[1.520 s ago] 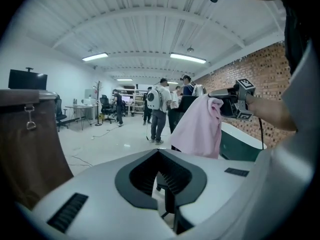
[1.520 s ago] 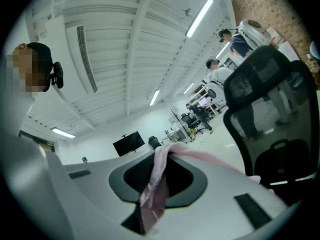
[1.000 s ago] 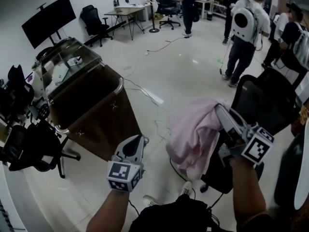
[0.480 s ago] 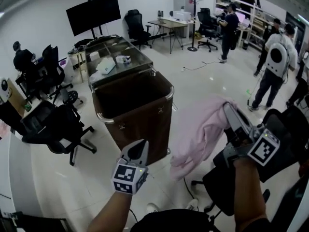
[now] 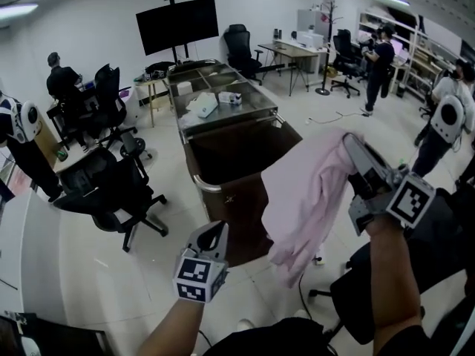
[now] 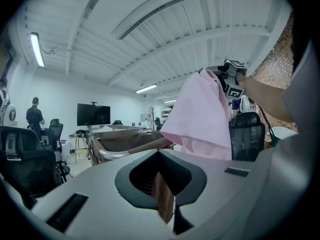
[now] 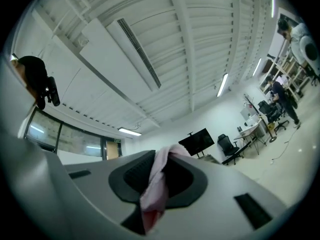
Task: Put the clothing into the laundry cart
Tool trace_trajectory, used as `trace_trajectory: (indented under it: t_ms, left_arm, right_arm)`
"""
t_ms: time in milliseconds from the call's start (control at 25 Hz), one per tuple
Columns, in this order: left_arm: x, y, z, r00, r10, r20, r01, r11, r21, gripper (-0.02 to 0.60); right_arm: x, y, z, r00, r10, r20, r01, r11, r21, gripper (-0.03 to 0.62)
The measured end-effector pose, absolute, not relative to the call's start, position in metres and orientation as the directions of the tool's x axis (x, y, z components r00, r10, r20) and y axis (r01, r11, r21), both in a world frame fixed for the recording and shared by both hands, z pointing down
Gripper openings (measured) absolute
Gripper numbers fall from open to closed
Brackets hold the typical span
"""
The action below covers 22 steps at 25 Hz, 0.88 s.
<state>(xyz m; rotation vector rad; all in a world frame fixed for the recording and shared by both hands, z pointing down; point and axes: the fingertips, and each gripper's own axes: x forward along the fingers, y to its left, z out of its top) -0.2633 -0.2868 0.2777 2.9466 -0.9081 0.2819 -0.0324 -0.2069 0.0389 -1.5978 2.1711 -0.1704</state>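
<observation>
A pink garment (image 5: 304, 191) hangs from my right gripper (image 5: 350, 145), which is shut on a bunch of its cloth, raised at the right. The garment's lower part dangles beside the near right corner of the brown laundry cart (image 5: 223, 206), whose open top (image 5: 241, 150) lies just to its left. In the right gripper view a fold of the pink garment (image 7: 154, 186) is pinched between the jaws. My left gripper (image 5: 215, 230) is low in the middle, in front of the cart, shut and holding nothing. From the left gripper view the garment (image 6: 202, 114) hangs over the cart rim (image 6: 112, 154).
A steel-topped section (image 5: 223, 99) with small white items joins the cart's far end. Black office chairs (image 5: 111, 191) stand at the left and another (image 5: 445, 228) is under my right arm. People stand at the left and far right; a screen (image 5: 177, 24) is at the back.
The view has swung so the cart now sits in the centre. My right gripper has carried the pink garment up and next to the cart's near corner. The left gripper stayed shut.
</observation>
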Motion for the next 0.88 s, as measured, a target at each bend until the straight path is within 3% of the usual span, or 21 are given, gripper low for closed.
trace_trajectory:
  t_ms: [520, 880]
  left_arm:
    - [-0.286, -0.362, 0.253, 0.731, -0.664, 0.159, -0.668, -0.743, -0.037, -0.002]
    - [-0.29, -0.408, 0.25, 0.617, -0.771, 0.159, -0.778, -0.628, -0.025, -0.002]
  right_arm:
    - [-0.05, -0.32, -0.018, -0.338, -0.877, -0.342, -0.838, 0.446, -0.314, 0.065]
    - [-0.037, -0.453, -0.012, -0.399, -0.876, -0.271, -0.826, 0.472, -0.309, 0.064]
